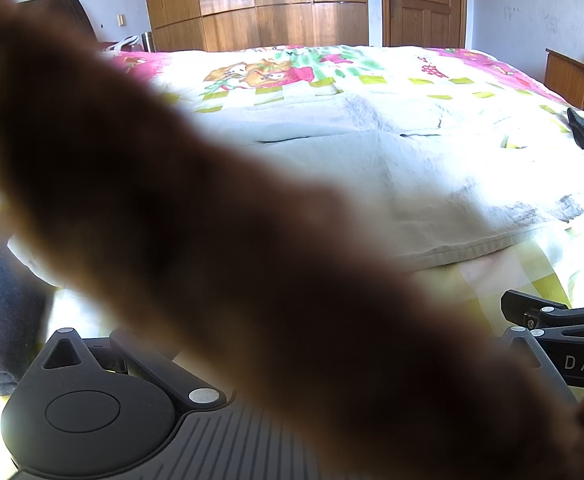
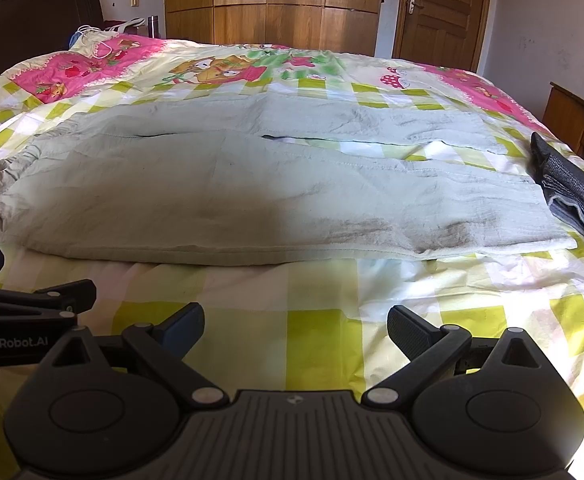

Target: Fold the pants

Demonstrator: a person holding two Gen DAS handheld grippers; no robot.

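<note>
Lying flat: 1 pants (image 2: 252,184), 1 folded gray cloth (image 2: 572,196), right tongs (image 2: 296,332) open

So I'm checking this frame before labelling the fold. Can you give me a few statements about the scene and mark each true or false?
1. The pants lie spread flat on the bed. True.
2. The right gripper is shut on the pants. False: its jaws are open and empty, short of the near edge of the pants.
3. A folded grey garment lies at the right end of the pants. True.
4. The left wrist view is unobstructed. False: a blurred brown shape covers much of it.
5. The door stands open. False: it is closed.
</note>
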